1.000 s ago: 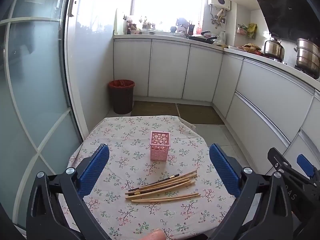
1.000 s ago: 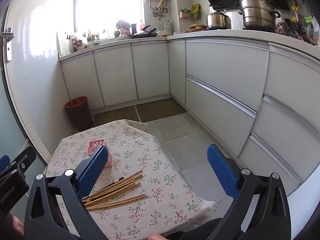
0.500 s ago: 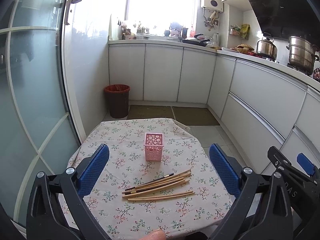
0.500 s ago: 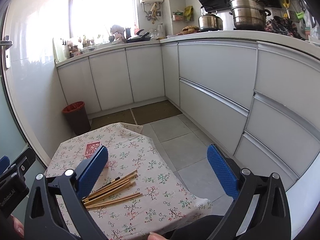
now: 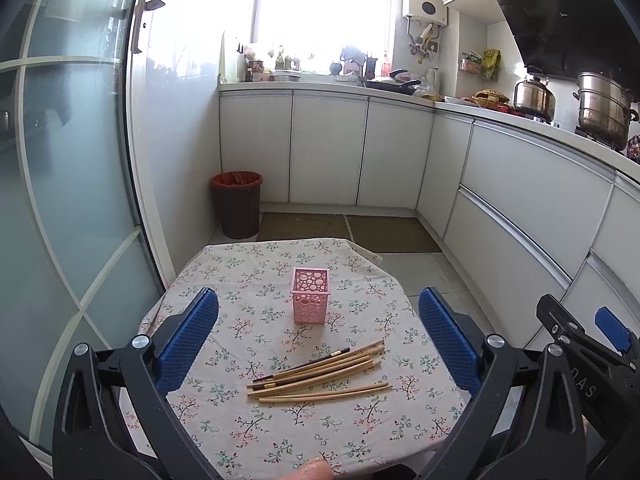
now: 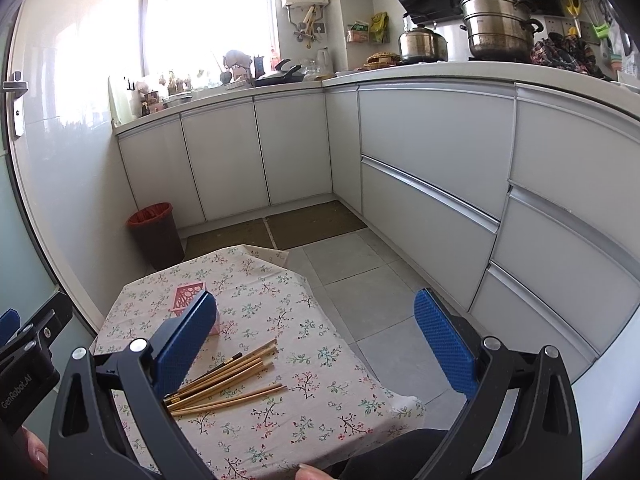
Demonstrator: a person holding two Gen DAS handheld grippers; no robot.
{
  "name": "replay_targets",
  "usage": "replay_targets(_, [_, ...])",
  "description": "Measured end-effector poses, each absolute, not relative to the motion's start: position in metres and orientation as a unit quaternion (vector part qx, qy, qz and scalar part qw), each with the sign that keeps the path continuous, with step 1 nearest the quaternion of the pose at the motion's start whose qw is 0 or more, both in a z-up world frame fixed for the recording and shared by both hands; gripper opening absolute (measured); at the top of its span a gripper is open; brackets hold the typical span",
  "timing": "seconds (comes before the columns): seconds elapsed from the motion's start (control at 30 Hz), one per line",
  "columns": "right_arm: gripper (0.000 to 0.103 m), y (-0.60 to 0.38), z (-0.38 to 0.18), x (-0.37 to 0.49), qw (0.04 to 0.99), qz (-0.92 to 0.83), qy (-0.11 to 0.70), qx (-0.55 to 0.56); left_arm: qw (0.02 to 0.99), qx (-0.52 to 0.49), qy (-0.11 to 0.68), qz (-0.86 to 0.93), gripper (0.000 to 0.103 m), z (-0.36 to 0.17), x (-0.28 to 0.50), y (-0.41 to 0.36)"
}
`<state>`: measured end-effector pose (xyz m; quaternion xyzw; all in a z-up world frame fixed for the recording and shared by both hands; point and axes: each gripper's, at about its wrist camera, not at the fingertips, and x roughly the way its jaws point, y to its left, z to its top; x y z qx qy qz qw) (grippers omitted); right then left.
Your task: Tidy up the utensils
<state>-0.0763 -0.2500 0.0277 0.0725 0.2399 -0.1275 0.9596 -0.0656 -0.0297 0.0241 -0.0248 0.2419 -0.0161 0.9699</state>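
- Jaws of the left gripper (image 5: 318,344) spread wide, blue textured pads well apart, nothing between them; held above the near part of the table.
- Jaws of the right gripper (image 6: 316,340) likewise spread wide and empty, off the table's right side, over the table edge and the grey tile floor.
- Below and ahead of the left jaws: a loose bundle of light wooden chopsticks (image 5: 320,372), with one or two darker sticks among them, flat on the floral tablecloth (image 5: 248,432).
- Long axis across the table, left to right, the right ends angled slightly toward the far side; sticks fanned a little, the nearest two apart from the rest.
- From the right wrist view, same chopsticks (image 6: 228,380) partly behind the left blue pad.
- Beyond the chopsticks, near the table's middle: a small pink square plastic holder with round cut-outs (image 5: 310,295), upright, well apart from the sticks; nothing visible inside it.
- Further out: a dark bin with a red liner (image 5: 237,204) on the floor against white cabinets.
- A fingertip (image 5: 310,470) at the bottom edge of the left view.
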Motion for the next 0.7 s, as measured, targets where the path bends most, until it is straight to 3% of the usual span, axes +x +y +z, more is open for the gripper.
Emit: replay_targets(0.7, [0.097,-0.2513,0.0242,-0.0735,0.958,-0.127,0.246,0.074,0.969,-0.023,0.247,-0.011,0.096,0.0224,-0.0627,-0.0289])
